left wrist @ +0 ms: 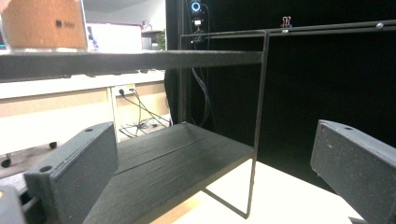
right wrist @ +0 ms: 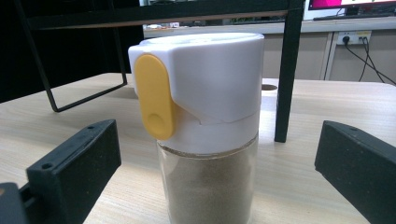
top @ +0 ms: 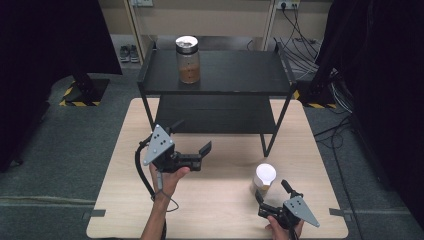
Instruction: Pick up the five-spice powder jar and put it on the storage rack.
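A small glass shaker [top: 265, 176] with a white cap and tan powder stands upright on the table's right front. In the right gripper view the shaker [right wrist: 208, 126] shows a yellow tab on its cap and sits between the two jaws with a gap on each side. My right gripper [top: 272, 190] [right wrist: 215, 172] is open just short of it. Over the table's left middle, my left gripper [top: 191, 136] [left wrist: 212, 170] is held open and empty, facing the black shelf's lower board [left wrist: 173, 158]. A tall glass jar [top: 188, 60] [left wrist: 44, 23] with brown contents stands on the shelf's top board.
The black two-tier shelf [top: 215, 87] takes up the back half of the wooden table [top: 220, 200]. One thin shelf leg [right wrist: 287, 70] stands just behind the shaker. Cables [top: 305, 45] and dark curtains lie beyond the table.
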